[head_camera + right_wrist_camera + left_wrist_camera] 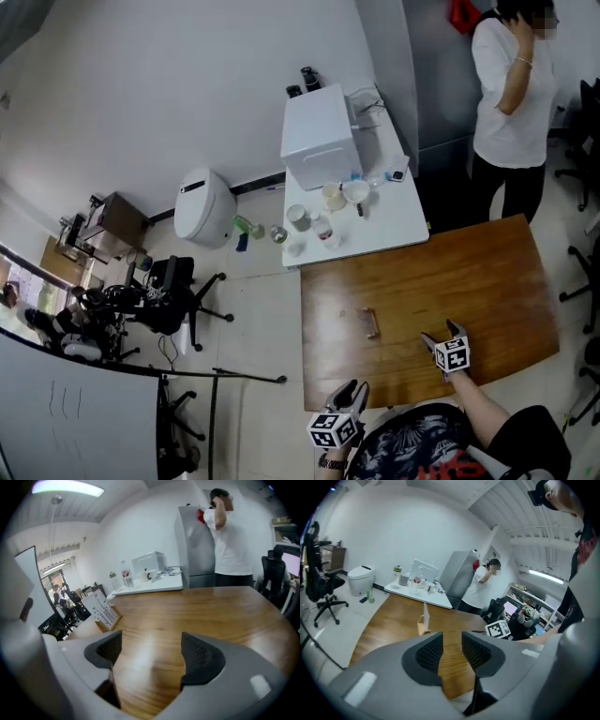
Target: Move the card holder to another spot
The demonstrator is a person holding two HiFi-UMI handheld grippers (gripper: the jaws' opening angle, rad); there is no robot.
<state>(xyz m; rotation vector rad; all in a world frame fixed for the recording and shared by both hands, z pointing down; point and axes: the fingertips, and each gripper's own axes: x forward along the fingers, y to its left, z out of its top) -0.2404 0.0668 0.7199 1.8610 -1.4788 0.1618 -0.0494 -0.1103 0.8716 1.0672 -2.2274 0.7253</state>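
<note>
Head view: the card holder (pixel 371 322) stands on the wooden tabletop (pixel 487 272), ahead of both grippers. Left gripper view: the left hand-held gripper (pixel 453 651) has its jaws slightly apart and empty. Right gripper view: the right hand-held gripper (pixel 152 656) is spread wide and empty — the card holder sits beyond its left jaw.

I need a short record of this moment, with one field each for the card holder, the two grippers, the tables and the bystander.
card holder: upright on the wooden table, untouched
left gripper: jaws slightly apart, nothing between them
right gripper: jaws wide apart, empty; card holder ahead to its left
white table: beyond the wooden one, carries cups and a white box
person: standing past the far end
</note>
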